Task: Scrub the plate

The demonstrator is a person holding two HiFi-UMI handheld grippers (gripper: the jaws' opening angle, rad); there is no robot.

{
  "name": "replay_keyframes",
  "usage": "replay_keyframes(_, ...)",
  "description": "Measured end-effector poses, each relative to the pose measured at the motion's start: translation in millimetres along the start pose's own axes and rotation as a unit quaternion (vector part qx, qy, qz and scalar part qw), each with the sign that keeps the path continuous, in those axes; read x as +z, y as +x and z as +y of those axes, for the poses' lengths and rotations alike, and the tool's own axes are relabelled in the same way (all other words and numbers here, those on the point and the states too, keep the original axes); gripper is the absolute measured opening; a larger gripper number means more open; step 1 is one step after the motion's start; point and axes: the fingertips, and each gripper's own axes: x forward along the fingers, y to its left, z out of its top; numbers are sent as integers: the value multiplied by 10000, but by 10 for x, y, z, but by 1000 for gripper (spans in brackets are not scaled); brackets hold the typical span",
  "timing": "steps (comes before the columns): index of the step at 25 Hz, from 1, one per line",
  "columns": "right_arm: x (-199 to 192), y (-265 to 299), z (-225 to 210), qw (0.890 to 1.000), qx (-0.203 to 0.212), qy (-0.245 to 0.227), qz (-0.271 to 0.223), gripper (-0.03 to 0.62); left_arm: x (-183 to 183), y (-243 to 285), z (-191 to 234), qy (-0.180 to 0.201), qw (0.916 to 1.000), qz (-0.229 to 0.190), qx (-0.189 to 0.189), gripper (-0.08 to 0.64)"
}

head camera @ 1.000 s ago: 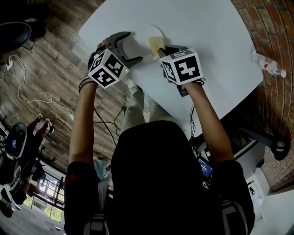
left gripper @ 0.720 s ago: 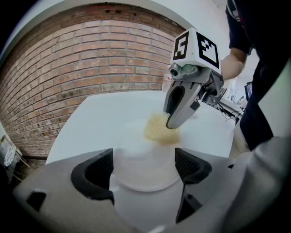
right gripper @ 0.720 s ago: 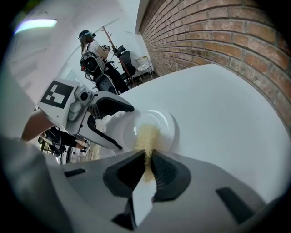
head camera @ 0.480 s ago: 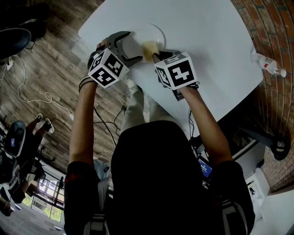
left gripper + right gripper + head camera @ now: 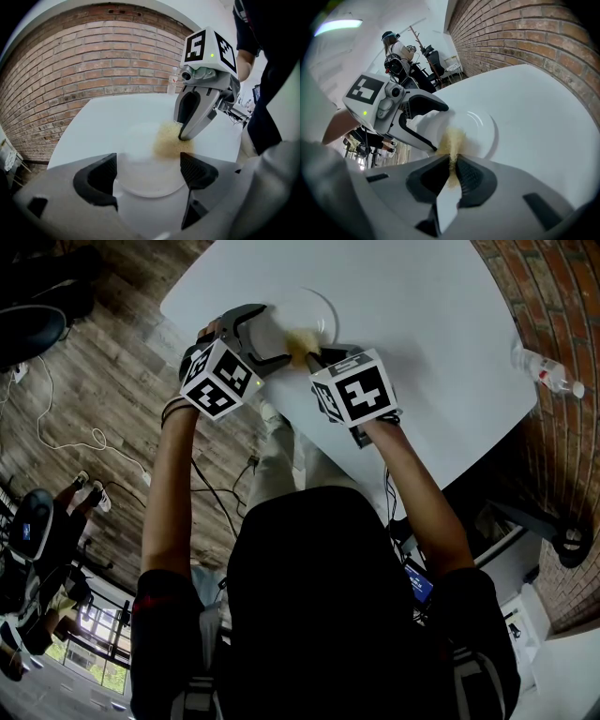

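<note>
The white table [image 5: 422, 315] carries the plate [image 5: 317, 304] near its 9 o'clock edge in the head view. The left gripper [image 5: 147, 171] has its jaws spread wide, and they appear to clasp the plate's near rim on both sides. The right gripper [image 5: 452, 174] has its jaws pinched tight on a yellow sponge [image 5: 168, 138], pressed on the plate toward 2 o'clock in the left gripper view. Scrubbing looks mid-course. No dirt shows, so what remains is unclear.

White round plate [image 5: 314, 306]: glossy, smooth, prob. ceramic. Yellow sponge [image 5: 300, 338] at its 6 o'clock rim: rough, porous foam. White tabletop [image 5: 422, 324]: matt, smooth. Left tongs [image 5: 147, 173] & right tongs [image 5: 451, 177]: grey matt plastic, black ribbed pads. Brown plank floor [image 5: 103, 371]: wood. Red brick wall [image 5: 93, 61]: rough.
</note>
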Motion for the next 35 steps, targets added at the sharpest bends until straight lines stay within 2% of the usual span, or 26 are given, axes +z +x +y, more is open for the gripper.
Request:
replay_keyframes(10,39,-43,-1,9998,48,82,-148,40,2,3,31,-84,9999,32,75,403)
replay_keyframes(15,75,-149,-2,9994,-54,170,-299,40,34,-15,67,-525,9984,-147,140,403)
replay_keyframes(18,75,-227,-17,9992,-91,205,-335,40,86,-41,38,-640,9977,-172,140,403)
replay_keyframes(25,113,-442,7,9984,-208,201,-484,40,380,-312,32,-704,9953,-495,438,402)
replay_keyframes(31,250,-696,121,9963,-389,196,-742,40,504,-625,-134,-991,9910,-811,383,402)
replay_keyframes(35,305,-855,215,9949,-485,129,-871,40,682,-804,-253,-896,9901,-1002,404,400)
